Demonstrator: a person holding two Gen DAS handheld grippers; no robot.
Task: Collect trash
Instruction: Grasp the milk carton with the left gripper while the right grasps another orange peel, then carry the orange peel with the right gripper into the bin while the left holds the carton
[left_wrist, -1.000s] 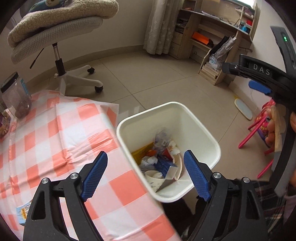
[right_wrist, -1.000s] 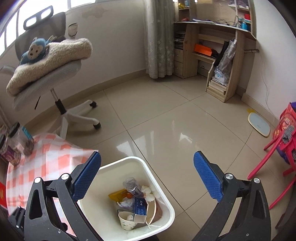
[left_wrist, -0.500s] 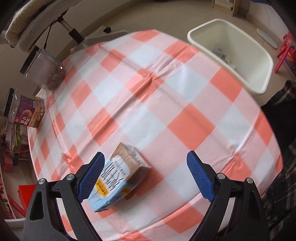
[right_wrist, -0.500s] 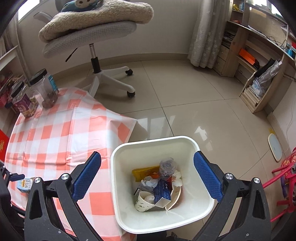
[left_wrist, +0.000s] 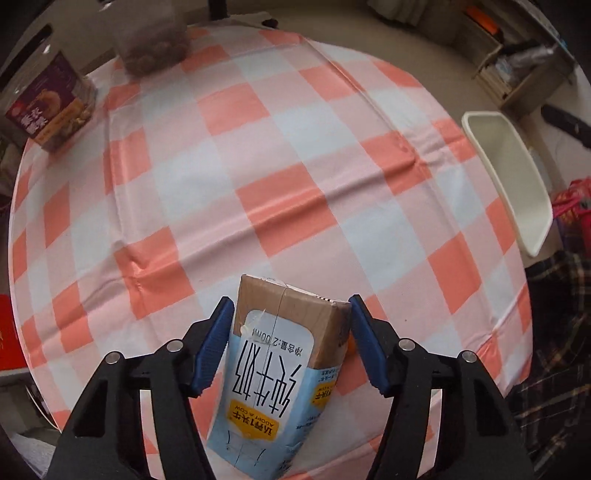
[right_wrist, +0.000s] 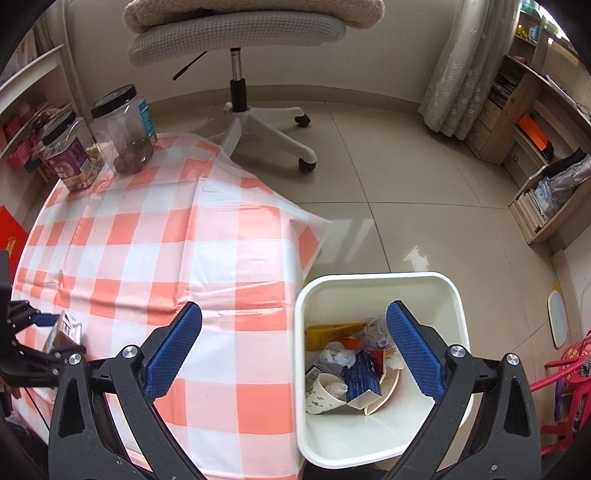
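Note:
A blue-and-brown milk carton (left_wrist: 280, 354) lies on the table's orange-and-white checked cloth (left_wrist: 258, 166), near the front edge. My left gripper (left_wrist: 290, 321) points steeply down over it. Its jaws are closing, and both blue pads (left_wrist: 218, 332) touch the carton's sides. The right wrist view shows that gripper (right_wrist: 51, 334) and the carton (right_wrist: 66, 326) at the far left. My right gripper (right_wrist: 295, 347) hangs open with nothing between its fingers, above the table corner and the white bin (right_wrist: 376, 277). The bin holds a paper cup, a blue box and crumpled wrappers (right_wrist: 351, 365).
Two clear jars with black lids (right_wrist: 70, 155) (right_wrist: 123, 129) stand at the table's far end. A grey swivel chair (right_wrist: 236, 44) is behind them. The bin (left_wrist: 532, 206) sits on the floor just off the table's right edge. A red child's chair (right_wrist: 569, 369) stands beyond it.
My left gripper swung from above the bin to the table, dropped over the carton, and its jaws narrowed onto it. My right gripper tilted down, so the bin and the table fill its view.

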